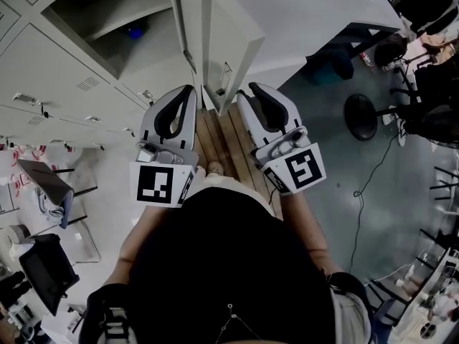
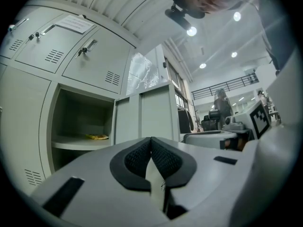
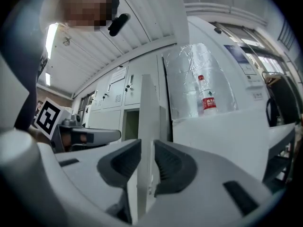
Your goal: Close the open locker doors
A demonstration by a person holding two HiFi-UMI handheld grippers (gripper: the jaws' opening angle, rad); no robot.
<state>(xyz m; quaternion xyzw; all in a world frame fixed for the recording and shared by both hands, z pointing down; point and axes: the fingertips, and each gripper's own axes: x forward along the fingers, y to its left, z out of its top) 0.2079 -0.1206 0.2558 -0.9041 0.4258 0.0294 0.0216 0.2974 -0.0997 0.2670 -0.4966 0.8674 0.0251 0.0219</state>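
Observation:
An open locker compartment [image 1: 107, 20] gapes at the top of the head view, its grey door [image 1: 228, 41] swung out toward me. In the left gripper view the same compartment [image 2: 80, 122] holds a yellow thing [image 2: 97, 136] on its shelf, with the door [image 2: 147, 112] to its right. My left gripper [image 1: 189, 90] [image 2: 151, 140] is shut and empty, just left of the door's edge. My right gripper [image 1: 246, 90] [image 3: 147, 143] stands open, just right of that edge. The door's edge [image 3: 147, 108] lines up with its gap. Whether the pads touch it I cannot tell.
Closed lockers [image 1: 57, 77] run along the left. A white table [image 1: 315, 13] stands behind the door, with a bottle [image 3: 207, 98] in clear plastic wrap above it. A black stool [image 1: 361, 115], a floor cable and a seated person [image 1: 430, 49] are at right. A laptop [image 1: 46, 181] sits at left.

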